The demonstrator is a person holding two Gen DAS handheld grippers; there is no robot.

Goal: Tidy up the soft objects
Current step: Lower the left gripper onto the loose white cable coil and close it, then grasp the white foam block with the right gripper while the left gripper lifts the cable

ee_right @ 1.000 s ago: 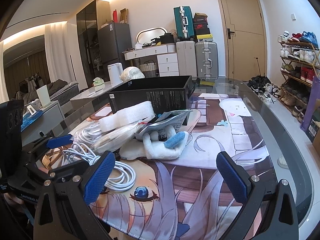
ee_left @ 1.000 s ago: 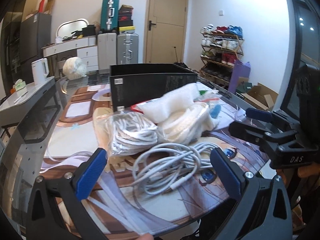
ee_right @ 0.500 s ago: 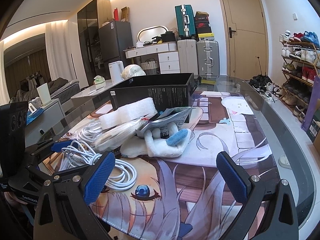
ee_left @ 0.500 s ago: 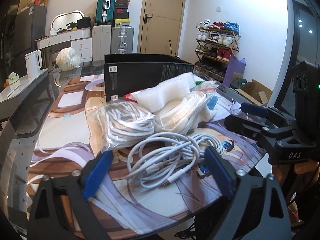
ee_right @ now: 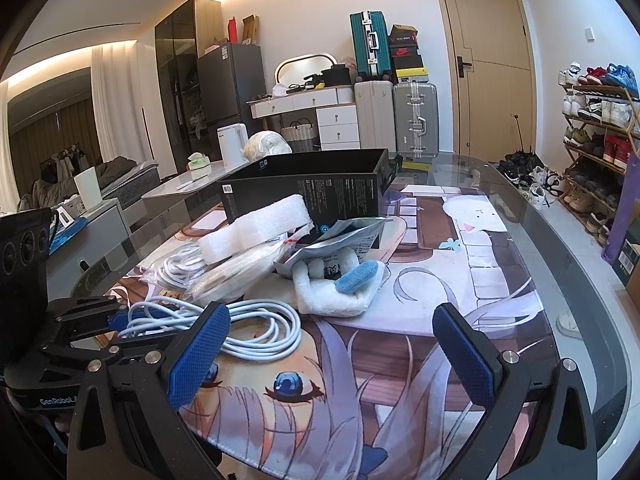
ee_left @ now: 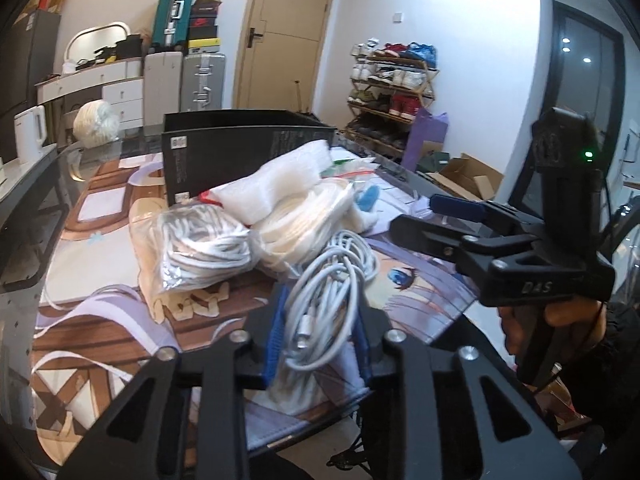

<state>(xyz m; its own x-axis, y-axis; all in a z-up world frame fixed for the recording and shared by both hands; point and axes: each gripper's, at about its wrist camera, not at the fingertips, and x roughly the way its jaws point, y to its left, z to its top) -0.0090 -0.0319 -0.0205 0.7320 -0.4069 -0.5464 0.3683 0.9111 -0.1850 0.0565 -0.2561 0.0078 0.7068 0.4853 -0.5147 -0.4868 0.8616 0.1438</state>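
The left gripper (ee_left: 318,332) is pinched in on the near end of the loose white cable bundle (ee_left: 328,280), its blue pads pressed against the strands on both sides. The rest of the bundle trails onto the printed desk mat (ee_left: 104,320), touching the bagged cable coil (ee_left: 200,248) and foam sheet (ee_left: 276,188) piled before the black box (ee_left: 240,152). The right gripper (ee_right: 332,352) hovers with jaws spread wide, holding nothing, just short of the white plush toy (ee_right: 340,288)
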